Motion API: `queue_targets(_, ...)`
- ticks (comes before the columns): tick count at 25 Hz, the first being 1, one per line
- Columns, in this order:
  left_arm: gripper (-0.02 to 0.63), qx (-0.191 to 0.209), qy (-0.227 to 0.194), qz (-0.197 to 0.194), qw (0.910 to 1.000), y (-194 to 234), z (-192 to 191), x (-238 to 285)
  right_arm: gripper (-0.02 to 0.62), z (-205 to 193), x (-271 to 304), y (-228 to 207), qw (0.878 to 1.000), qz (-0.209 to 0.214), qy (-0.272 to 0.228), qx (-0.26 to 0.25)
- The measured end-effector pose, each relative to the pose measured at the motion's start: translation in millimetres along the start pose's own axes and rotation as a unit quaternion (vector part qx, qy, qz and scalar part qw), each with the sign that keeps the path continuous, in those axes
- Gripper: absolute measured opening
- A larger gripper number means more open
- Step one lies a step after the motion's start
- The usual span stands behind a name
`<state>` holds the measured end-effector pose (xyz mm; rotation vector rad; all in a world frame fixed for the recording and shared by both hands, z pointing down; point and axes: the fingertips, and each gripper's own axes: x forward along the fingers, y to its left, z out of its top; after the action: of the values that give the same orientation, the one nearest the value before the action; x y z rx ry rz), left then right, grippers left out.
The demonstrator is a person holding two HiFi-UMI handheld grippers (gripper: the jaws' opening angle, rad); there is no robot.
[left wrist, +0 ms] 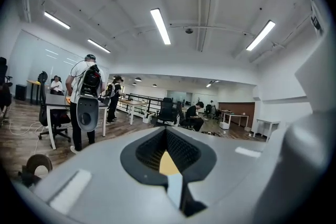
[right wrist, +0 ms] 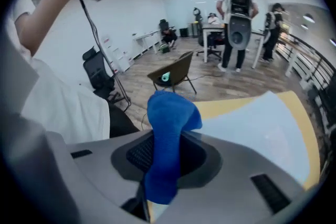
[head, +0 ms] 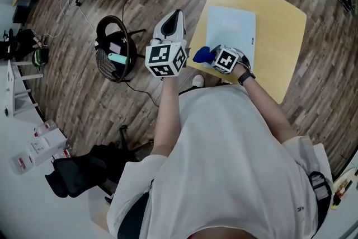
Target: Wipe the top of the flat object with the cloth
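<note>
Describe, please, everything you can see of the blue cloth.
The blue cloth is bright blue and looks soft and fleecy. It is bunched into a narrow fold and clamped in the right gripper, with a rounded end sticking out past the jaws. It sits at the near left corner of the pale flat object on the yellow table. Whether it touches that object cannot be told.

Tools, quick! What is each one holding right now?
The left tool is closed, holding nothing.
The right tool is closed on the blue cloth.
</note>
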<state>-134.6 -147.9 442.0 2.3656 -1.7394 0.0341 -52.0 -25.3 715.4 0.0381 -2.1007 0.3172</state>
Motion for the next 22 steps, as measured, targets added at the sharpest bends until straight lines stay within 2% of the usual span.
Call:
queue_targets(3,0.006,-0.003,-0.003,0.016,0.9999,9.5,-0.6,-7.9,0.101,5.7,22.0,12.1,0.996,0.029,0.053,-0.071)
queue_targets(5,0.006,-0.006,-0.002,0.02,0.9998,12.5,-3.1,-8.8,0.101,2.3,26.3,12.6,0.994,0.037,0.066,-0.084)
queue_targets(8,0.006,-0.008,-0.002,0.022,0.9997,14.8,-5.2,-6.1,0.101,-8.5,19.6,8.3,0.997,0.033,0.048,-0.047)
queue_targets(12,0.006,-0.01,0.003,0.007,0.9999,6.7,-9.0,5.5,0.101,-48.0,-2.6,-4.1,0.999,0.012,0.04,0.027)
queue_targets(18,0.006,-0.011,0.014,-0.033,0.9993,-20.1,-19.2,29.0,0.101,-129.8,-46.1,-13.7,0.993,-0.026,0.088,0.071)
queue_targets(22,0.006,-0.01,0.017,-0.061,0.9979,-45.2,-20.5,41.2,0.1,-174.9,-75.2,-21.2,0.987,-0.05,0.093,0.124)
